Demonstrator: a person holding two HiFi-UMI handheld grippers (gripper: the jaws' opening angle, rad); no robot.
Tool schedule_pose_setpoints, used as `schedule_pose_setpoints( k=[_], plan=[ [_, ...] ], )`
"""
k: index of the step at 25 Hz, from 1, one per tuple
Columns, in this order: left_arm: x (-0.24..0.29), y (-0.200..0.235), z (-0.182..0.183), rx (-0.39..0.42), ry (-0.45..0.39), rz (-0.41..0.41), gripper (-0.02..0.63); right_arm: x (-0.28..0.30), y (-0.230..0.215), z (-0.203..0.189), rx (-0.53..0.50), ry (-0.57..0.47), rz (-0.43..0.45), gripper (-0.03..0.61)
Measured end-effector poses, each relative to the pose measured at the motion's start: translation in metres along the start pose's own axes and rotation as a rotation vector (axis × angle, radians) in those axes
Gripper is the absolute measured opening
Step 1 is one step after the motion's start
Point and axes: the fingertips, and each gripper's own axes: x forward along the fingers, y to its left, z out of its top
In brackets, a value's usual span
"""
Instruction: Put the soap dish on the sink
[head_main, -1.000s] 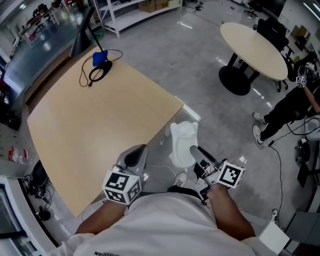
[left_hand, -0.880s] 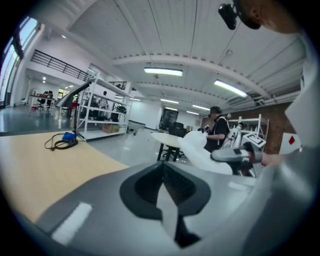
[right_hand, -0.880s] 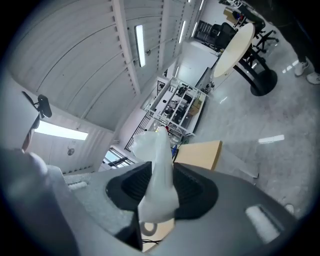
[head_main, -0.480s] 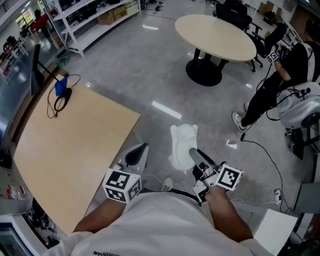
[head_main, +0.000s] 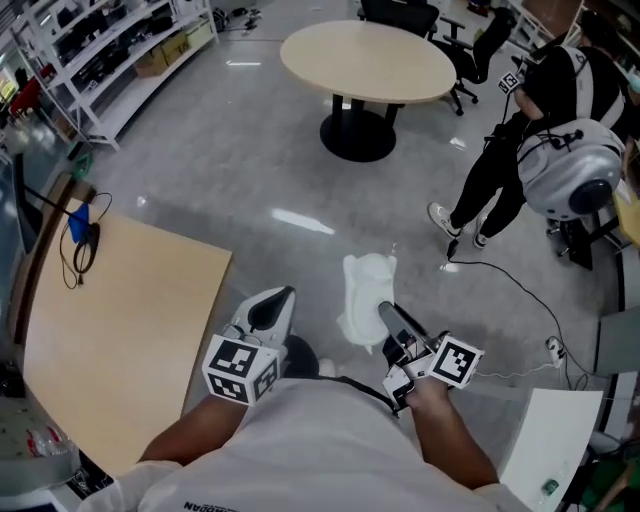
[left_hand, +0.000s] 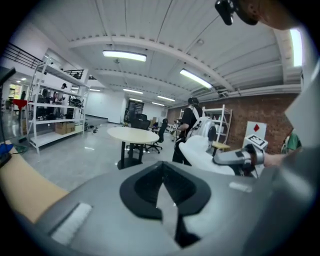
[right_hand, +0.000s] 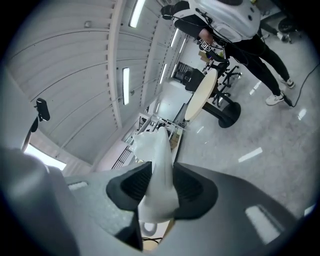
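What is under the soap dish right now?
The soap dish, clamped in the right gripper, hangs over grey floor. The patch straight beneath is covered by the dish itself, so it cannot be seen.

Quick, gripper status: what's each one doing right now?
Left gripper: jaws closed, nothing between them.
Right gripper: jaws closed on the soap dish.

soap dish (head_main: 366, 290) in right tool (head_main: 388, 314)
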Motion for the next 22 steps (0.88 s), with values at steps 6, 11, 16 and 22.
schedule_pose_setpoints(
  k=[6, 11, 16, 22],
  plan=[
    [0.034, -0.006, 0.004, 0.015, 0.016, -0.068, 0.008, -0.007, -0.017, 0.021, 0.012, -0.07, -0.042, 0.133],
    [0.063, 0.003, 0.012, 0.014, 0.026, -0.104, 0.008, 0.004, -0.033, 0.037, 0.024, -0.092, -0.082, 0.133],
    [0.091, 0.026, 0.025, 0.004, 0.031, -0.112, 0.008, 0.029, -0.041, 0.06, 0.023, -0.108, -0.097, 0.133],
    [0.127, 0.058, 0.049, -0.006, 0.031, -0.125, 0.008, 0.068, -0.047, 0.089, 0.041, -0.115, -0.122, 0.133]
  ],
)
